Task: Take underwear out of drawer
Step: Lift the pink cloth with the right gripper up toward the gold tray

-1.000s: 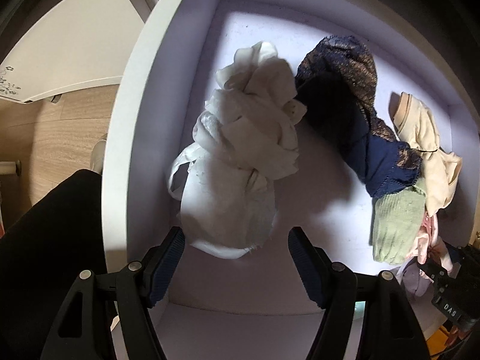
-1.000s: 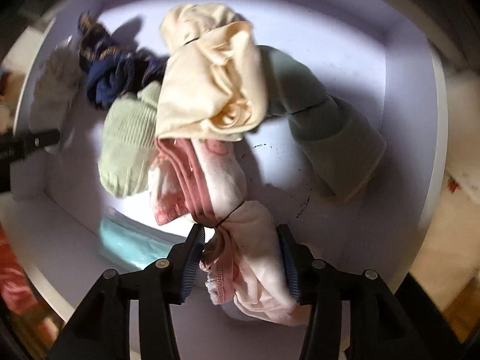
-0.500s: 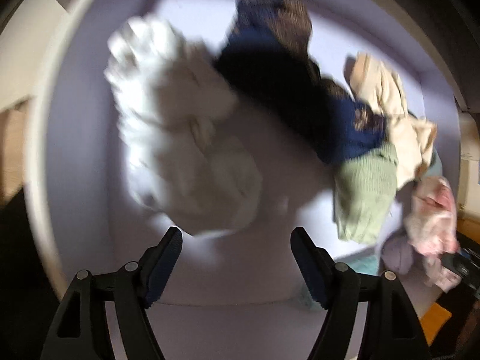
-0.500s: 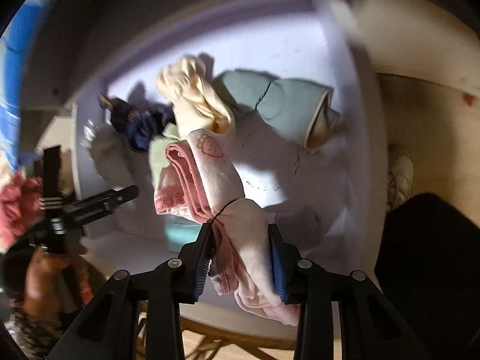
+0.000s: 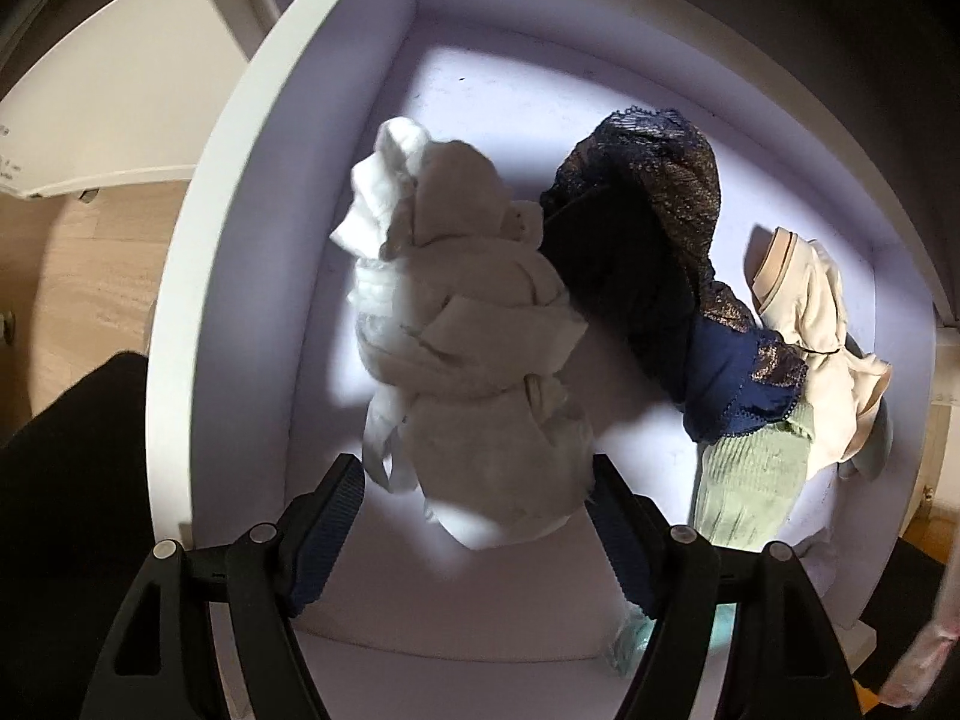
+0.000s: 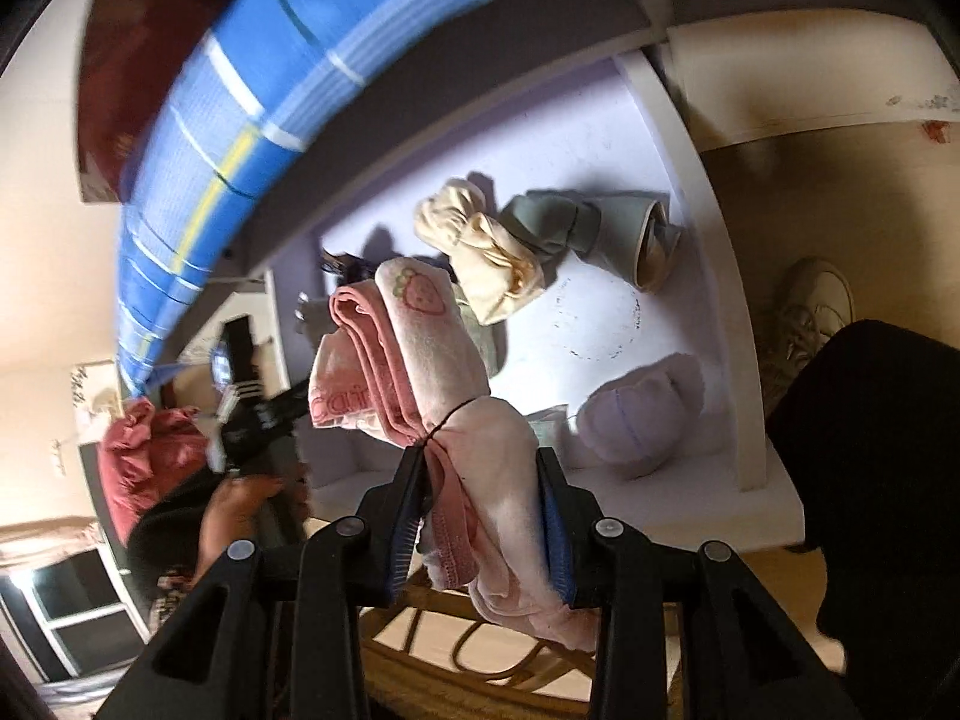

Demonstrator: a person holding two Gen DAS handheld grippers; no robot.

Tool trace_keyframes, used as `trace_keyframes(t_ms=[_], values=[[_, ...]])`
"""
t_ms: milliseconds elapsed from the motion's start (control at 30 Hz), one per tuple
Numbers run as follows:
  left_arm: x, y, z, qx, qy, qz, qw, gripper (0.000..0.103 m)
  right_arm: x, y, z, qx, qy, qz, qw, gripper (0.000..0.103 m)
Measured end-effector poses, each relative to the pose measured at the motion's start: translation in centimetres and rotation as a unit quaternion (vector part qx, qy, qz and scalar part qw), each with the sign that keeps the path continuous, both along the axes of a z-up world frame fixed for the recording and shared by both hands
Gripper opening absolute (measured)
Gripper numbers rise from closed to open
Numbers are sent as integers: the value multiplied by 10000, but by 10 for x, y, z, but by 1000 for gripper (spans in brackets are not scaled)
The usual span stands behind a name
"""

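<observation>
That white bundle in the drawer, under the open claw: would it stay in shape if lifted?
Probably not. The white bundle looks like soft, loosely knotted cloth, so loose ends would likely droop. It seems light and should squash between the left claw pads rather than slip.

— What sort of place is this?
— A home, likely a bedroom: a white drawer [image 5: 198, 324] full of rolled underwear [image 5: 480, 360], a wooden floor [image 5: 90, 276], and a blue checked blanket [image 6: 252, 78] above.

One drawer [image 5: 198, 324], two grippers, and perhaps eight bundles of underwear [image 6: 444, 360].
</observation>
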State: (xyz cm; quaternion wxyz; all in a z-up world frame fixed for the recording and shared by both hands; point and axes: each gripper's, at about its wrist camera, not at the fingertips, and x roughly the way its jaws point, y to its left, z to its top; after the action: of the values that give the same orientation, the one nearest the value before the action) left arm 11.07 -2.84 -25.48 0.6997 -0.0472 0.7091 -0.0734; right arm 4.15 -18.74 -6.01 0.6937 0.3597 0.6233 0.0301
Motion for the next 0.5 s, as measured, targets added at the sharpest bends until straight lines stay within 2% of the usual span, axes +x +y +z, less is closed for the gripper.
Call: trace_keyframes(t_ms=[233, 400, 500], values=[[14, -5, 1, 177, -244, -123, 9995, 76, -7, -14, 49, 104, -420, -300, 9986, 36], [9, -18, 9, 265, -360, -142, 9989, 76, -10, -35, 105, 24, -859, -550, 9948, 36], [6, -17, 11, 269, -401, -137, 9987, 72, -5, -45, 136, -54, -1151, -702, 9909, 36]])
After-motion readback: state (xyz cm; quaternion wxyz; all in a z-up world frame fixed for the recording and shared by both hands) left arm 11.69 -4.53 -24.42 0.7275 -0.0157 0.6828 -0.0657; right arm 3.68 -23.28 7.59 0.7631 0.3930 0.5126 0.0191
